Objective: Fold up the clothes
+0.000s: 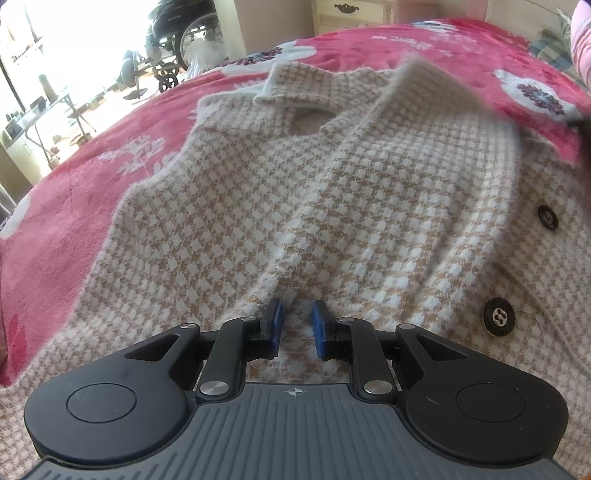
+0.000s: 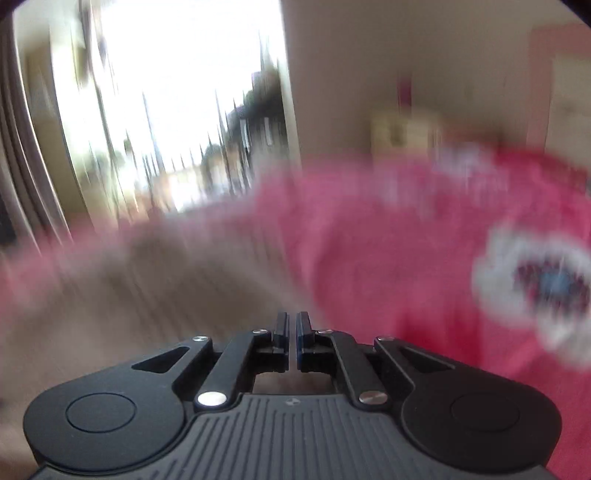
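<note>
Cardigan [image 1: 280, 206] spread flat on red floral blanket [image 1: 92, 177], beige-and-white houndstooth knit, collar [image 1: 295, 86] at far end, one front panel folded across the middle. Two dark buttons [image 1: 499, 316] along right edge. Left gripper [image 1: 297, 325] low over the hem end, blue pads [image 1: 319, 330] parted with a small gap, knit visible between them, nothing pinched. Right gripper [image 2: 291, 334] heavily motion-blurred view; fingers nearly together with a thin slit, possibly clenched on a fabric edge, cannot tell. Beige smear of cardigan [image 2: 166, 280] ahead-left of it, blanket [image 2: 406, 258] ahead-right. Pink striped sleeve [image 1: 581, 40] at top right corner of left view. Wheelchair [image 1: 177, 33] and dresser [image 1: 351, 14] beyond the bed.
</note>
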Tool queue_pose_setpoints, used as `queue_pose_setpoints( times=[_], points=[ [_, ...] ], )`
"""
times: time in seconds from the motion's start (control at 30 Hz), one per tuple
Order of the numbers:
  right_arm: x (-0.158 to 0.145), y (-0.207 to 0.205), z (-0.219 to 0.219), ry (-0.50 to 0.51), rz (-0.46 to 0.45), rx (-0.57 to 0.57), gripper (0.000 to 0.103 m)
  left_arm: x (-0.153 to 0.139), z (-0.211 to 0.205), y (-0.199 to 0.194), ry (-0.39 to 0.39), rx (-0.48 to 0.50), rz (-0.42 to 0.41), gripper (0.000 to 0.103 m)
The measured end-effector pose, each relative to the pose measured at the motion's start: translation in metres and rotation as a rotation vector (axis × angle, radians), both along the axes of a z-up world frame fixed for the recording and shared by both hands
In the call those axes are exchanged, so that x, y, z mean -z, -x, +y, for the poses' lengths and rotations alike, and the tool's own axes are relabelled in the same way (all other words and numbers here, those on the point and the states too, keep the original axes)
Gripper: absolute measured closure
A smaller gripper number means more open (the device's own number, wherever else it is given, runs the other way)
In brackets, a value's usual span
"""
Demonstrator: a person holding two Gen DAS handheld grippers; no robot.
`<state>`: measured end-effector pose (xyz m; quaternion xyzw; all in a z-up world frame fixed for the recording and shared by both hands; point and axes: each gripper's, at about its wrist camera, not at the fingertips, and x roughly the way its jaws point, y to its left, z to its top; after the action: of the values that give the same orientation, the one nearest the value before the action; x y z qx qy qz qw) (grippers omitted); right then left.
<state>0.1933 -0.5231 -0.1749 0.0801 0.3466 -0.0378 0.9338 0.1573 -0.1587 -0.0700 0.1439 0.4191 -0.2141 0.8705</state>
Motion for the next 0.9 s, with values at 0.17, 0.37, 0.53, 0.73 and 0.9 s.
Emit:
queue_pose_setpoints(
  times=[0.17,0.37,0.53,0.73,0.9],
  points=[
    [0.009,0.01,-0.002,-0.049,-0.075,0.027,0.103,-0.027,-0.015,-0.024,0.055,0.029,-0.027,0.077],
    [0.009,0.014,-0.002,-0.051,-0.106,0.028,0.103,-0.05,-0.069,-0.07,0.142,0.131,-0.052,0.069],
    [0.008,0.023,-0.003,-0.068,-0.136,0.031,0.103,-0.015,-0.173,-0.106,0.139,0.289,0.021,0.07],
    [0.012,0.027,-0.012,-0.132,-0.16,0.031,0.103,0.048,-0.214,-0.135,-0.018,0.2,0.022,0.07],
    [0.015,0.03,-0.018,-0.182,-0.174,0.031,0.103,0.054,-0.227,-0.145,-0.045,0.185,-0.031,0.066]
  ],
)
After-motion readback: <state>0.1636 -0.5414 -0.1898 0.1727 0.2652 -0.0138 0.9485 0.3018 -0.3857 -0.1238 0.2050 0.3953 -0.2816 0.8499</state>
